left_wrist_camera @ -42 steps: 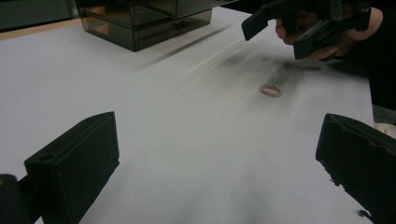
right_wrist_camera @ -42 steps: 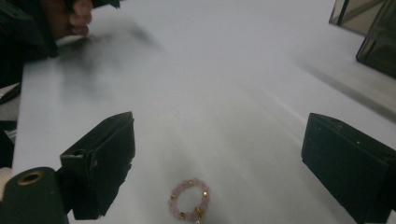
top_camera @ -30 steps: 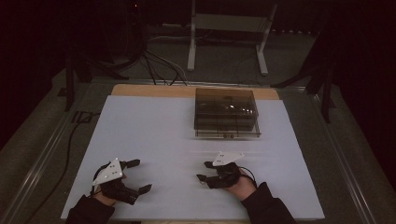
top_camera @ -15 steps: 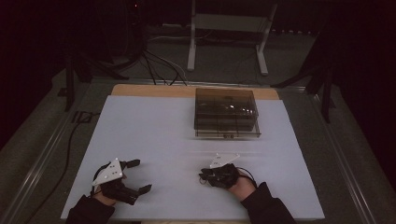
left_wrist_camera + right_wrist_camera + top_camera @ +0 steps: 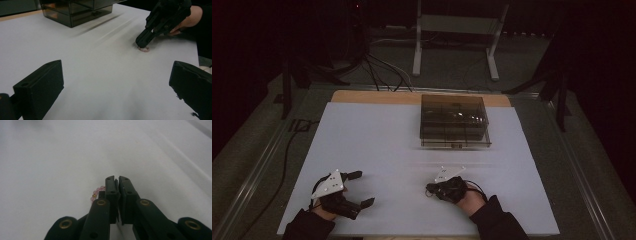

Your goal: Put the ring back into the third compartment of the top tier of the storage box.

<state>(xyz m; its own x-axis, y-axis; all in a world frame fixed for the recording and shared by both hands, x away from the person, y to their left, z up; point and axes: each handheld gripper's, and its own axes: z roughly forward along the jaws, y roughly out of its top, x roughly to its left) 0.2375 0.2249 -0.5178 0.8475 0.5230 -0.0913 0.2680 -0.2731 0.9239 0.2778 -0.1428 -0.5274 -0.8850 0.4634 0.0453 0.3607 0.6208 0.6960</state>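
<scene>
A small bracelet of pink beads lies on the white table cover near the front edge. My right gripper has just been closing and now stands shut, tips down on the bracelet; part of the bracelet sits between or under the jaws, and a few beads stick out on one side. In the high view the right gripper points left, low over the cover. My left gripper rests at the front left, open and with nothing in it, its jaws wide apart in its own view.
A dark see-through box with drawers stands at the back middle of the table, also seen from the left gripper view. A person's hands and dark sleeves come in from the front edge. A metal stand and cables sit on the floor beyond.
The right gripper's jaws have closed together over the bracelet. Both hands stayed where they were, and the left gripper has not changed.
</scene>
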